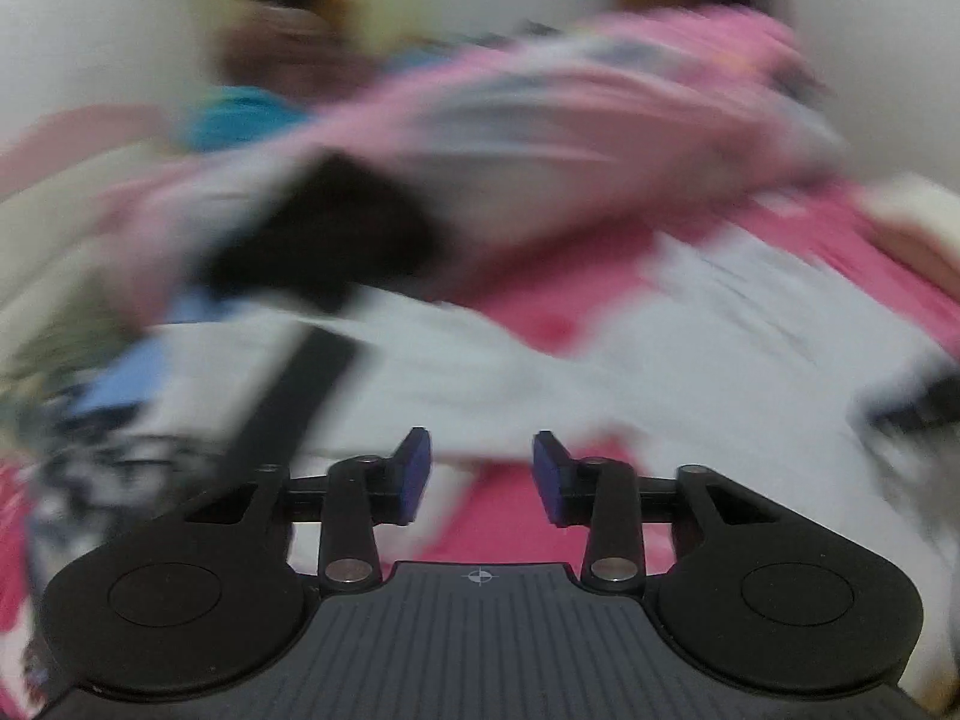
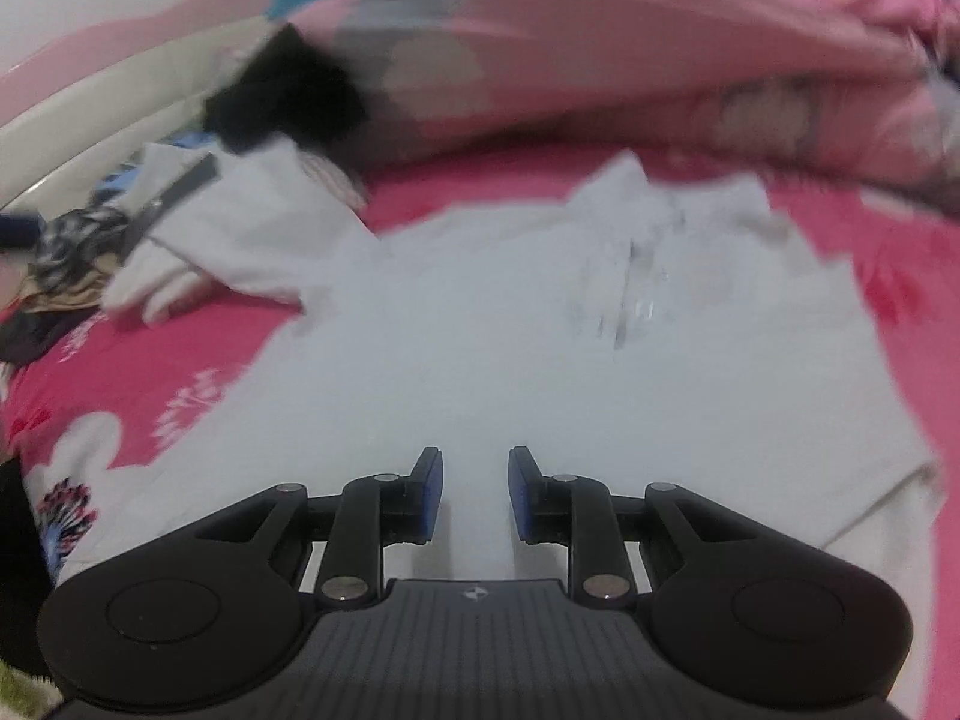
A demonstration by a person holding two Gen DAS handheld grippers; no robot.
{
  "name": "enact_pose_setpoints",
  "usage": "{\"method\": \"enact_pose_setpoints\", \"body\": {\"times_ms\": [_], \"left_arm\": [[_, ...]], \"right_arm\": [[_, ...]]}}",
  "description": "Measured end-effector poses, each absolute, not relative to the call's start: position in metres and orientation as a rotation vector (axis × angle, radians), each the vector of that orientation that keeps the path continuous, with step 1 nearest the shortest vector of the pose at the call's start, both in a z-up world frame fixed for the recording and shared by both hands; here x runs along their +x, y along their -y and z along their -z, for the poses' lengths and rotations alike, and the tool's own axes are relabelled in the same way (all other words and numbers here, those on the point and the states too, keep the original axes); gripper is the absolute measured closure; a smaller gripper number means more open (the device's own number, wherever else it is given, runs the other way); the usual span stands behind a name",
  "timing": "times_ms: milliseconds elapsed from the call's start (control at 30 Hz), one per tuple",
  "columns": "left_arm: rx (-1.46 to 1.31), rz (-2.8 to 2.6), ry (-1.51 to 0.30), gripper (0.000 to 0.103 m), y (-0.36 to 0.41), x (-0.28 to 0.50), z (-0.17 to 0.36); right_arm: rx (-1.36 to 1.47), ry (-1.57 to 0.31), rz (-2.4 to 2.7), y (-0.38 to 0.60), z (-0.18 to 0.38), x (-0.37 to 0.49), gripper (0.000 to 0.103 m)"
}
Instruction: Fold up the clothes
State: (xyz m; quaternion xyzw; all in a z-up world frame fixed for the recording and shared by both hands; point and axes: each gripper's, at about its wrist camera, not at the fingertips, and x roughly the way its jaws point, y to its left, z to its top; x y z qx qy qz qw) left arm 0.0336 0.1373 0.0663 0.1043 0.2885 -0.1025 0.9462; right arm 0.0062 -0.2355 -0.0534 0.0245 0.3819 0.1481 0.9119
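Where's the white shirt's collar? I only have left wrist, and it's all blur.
Observer: In the right wrist view the white shirt lies spread flat on the pink bedsheet, collar at the far end, away from the right gripper.
Operator: Right jaws on anything?
Observer: No. They stand open and empty, above the shirt's near part.
Operator: Anything printed on that sheet? I just see pink.
Observer: Yes, white lettering and a cartoon figure at the left edge.
Operator: Sleeve?
Observer: One sleeve stretches out to the left, toward a black garment.
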Motion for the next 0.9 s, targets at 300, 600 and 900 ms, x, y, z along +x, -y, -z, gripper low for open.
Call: {"method": "enact_pose_setpoints", "body": {"times_ms": [300, 600, 900], "left_arm": [[0.021, 0.028, -0.651, 0.059, -0.2, 0.066, 0.0], [-0.108, 0.032, -0.613, 0.053, -0.232, 0.072, 0.032], [-0.163, 0.053, -0.59, 0.053, -0.249, 0.065, 0.049]], "right_arm": [[0.061, -0.819, -0.261, 0.226, 0.069, 0.007, 0.071], [0.011, -0.843, -0.296, 0.193, 0.022, 0.027, 0.07], [0.041, -0.83, -0.33, 0.154, 0.01, 0.03, 0.07]]}}
